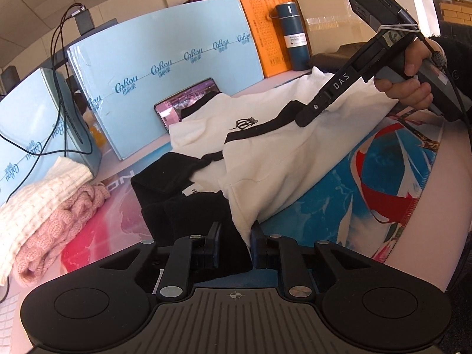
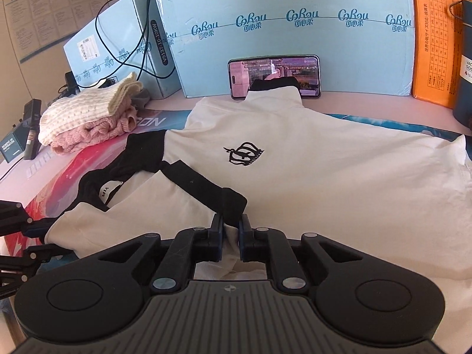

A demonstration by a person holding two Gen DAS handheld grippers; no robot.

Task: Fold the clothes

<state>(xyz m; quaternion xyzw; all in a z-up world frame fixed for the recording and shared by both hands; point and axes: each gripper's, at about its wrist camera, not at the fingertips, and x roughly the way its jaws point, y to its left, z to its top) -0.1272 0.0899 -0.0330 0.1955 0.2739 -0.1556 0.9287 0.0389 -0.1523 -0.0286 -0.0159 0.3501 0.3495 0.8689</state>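
Your left gripper [image 1: 236, 246] is pinched on the white shirt [image 1: 283, 159], its two fingers closed on a white fold at the shirt's near left side, with black cloth bunched just beside the left finger. Your right gripper [image 2: 233, 236] is clamped on the same shirt [image 2: 309, 162], gripping the black sleeve cuff [image 2: 233, 203] where it lies over the white body.

The shirt lies on a printed mat [image 1: 368, 183] that covers the middle of the table [image 1: 442, 206]. Its crown logo [image 2: 243, 153] faces up, and its black collar [image 2: 100, 185] sits toward the mat's left side with a white label [image 2: 110, 188] showing inside. The far sleeve, also tipped in black, reaches the phone [image 2: 274, 76] that leans against a light blue box [image 2: 295, 38] at the table's back edge.

At the table's left edge, a cream knit [image 2: 85, 112] rests folded on top of a pink knit [image 2: 94, 131], both touching. A second blue box [image 2: 118, 47] stands behind them with black cables [image 2: 141, 38] draped across it. An orange box [image 2: 436, 44] and a dark blue flask [image 1: 293, 35] stand at the back right corner.

In the left view, your right hand [image 1: 413, 82] holds its tool low over the shirt; whether the tip presses the cloth into the table from there is hard to judge.
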